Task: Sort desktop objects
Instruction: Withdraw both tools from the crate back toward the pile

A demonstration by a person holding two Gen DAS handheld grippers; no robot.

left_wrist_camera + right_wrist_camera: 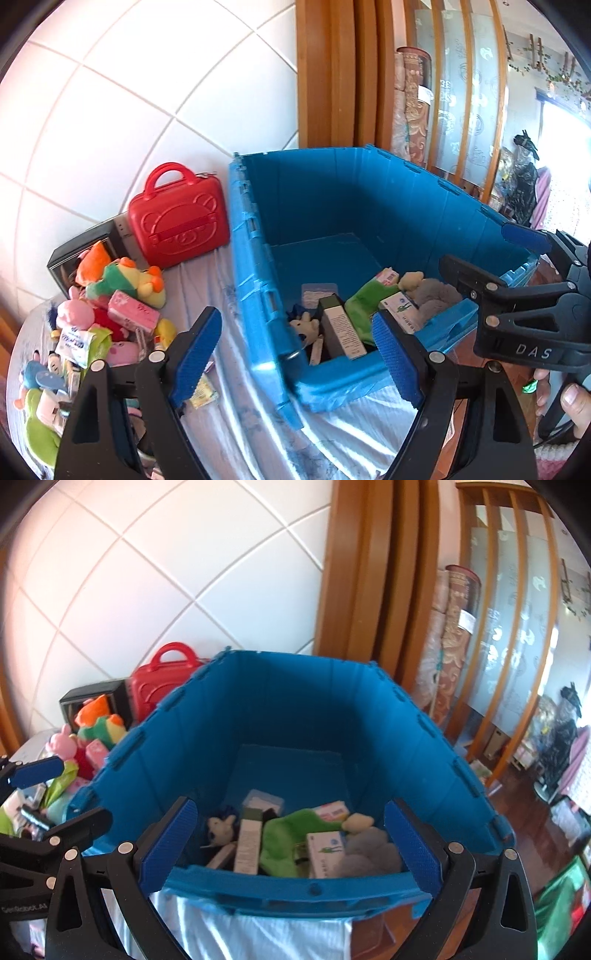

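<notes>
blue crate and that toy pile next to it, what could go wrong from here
The blue crate has its near corner at the table edge, over the hanging cloth; a knock could tip it off. The toy pile is loosely stacked, so pulling one piece may spill others. The left gripper and right gripper, both open and empty, work close together and could collide.

Bright blue crate (295,716) sits on a pale blue-white cloth (251,398), a red case (179,221) embossed with a bear face stands to its left, and inside lies a green plush (291,834) beside a grey one (373,849).
</notes>
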